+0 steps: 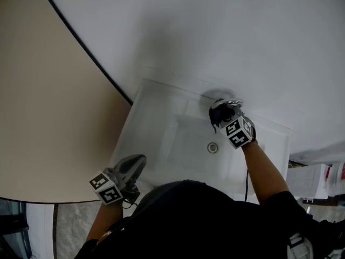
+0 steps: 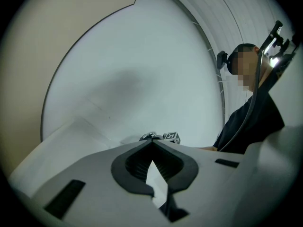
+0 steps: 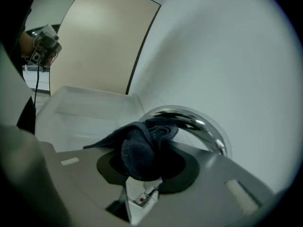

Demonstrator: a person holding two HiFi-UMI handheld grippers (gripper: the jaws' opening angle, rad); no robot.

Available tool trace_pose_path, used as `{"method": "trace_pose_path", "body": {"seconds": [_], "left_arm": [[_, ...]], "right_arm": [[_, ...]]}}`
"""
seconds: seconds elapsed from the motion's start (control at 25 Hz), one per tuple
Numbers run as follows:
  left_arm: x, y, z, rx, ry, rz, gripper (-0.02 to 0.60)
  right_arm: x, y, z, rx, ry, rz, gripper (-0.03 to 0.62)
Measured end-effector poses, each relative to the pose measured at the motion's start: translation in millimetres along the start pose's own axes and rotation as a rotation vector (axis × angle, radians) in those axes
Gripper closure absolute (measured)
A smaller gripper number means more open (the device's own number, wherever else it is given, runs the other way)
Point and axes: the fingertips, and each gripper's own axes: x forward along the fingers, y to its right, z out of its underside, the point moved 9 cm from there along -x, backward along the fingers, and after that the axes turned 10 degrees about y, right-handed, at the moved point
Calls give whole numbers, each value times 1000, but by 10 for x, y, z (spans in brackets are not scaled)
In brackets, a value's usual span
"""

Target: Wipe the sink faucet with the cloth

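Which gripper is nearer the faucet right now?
Right. The right gripper, gripping the cloth, is at the faucet at the sink's back; the left gripper, shut, is by the sink's near left corner.

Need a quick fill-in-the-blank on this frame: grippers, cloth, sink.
The right gripper is shut on a dark ____ cloth at the chrome faucet. The left gripper, jaws together, holds ____. The sink is ____ in colour.
Missing words: blue; nothing; white.
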Motion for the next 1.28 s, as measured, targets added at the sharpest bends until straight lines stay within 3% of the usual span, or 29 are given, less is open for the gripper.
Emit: {"method": "trace_pose_path", "body": {"seconds": [0.28, 0.36, 0.48, 0.6, 0.68, 0.8, 0.92, 1.16, 1.24, 1.28], "left_arm": [[23, -45, 2, -17, -9, 8, 581], [53, -37, 15, -20, -11, 14, 581], [84, 6, 18, -22, -9, 27, 581], [74, 49, 10, -21, -7, 36, 583], [60, 43, 7, -22, -6, 34, 581], [64, 23, 9, -27, -8, 29, 581], [88, 38, 31, -31, -9, 36, 583], [69, -1, 44, -49, -1, 29, 581], [53, -16, 42, -53, 2, 24, 581], [50, -17, 41, -52, 3, 23, 582]], "right_arm": [[-232, 211, 139, 60, 63, 203, 490], [-284, 295, 211, 220, 115, 230, 490], [-333, 397, 321, 579, 199, 232, 488], [-356, 391, 368, 949, 312, 161, 490], [-322, 337, 314, 1065, 368, 106, 490], [-238, 261, 212, 1037, 362, 54, 491], [-287, 320, 277, 1049, 377, 74, 491], [-417, 425, 576, 1335, 524, 146, 490], [-430, 429, 629, 1320, 524, 176, 490], [-437, 438, 635, 1245, 488, 196, 490]]}}
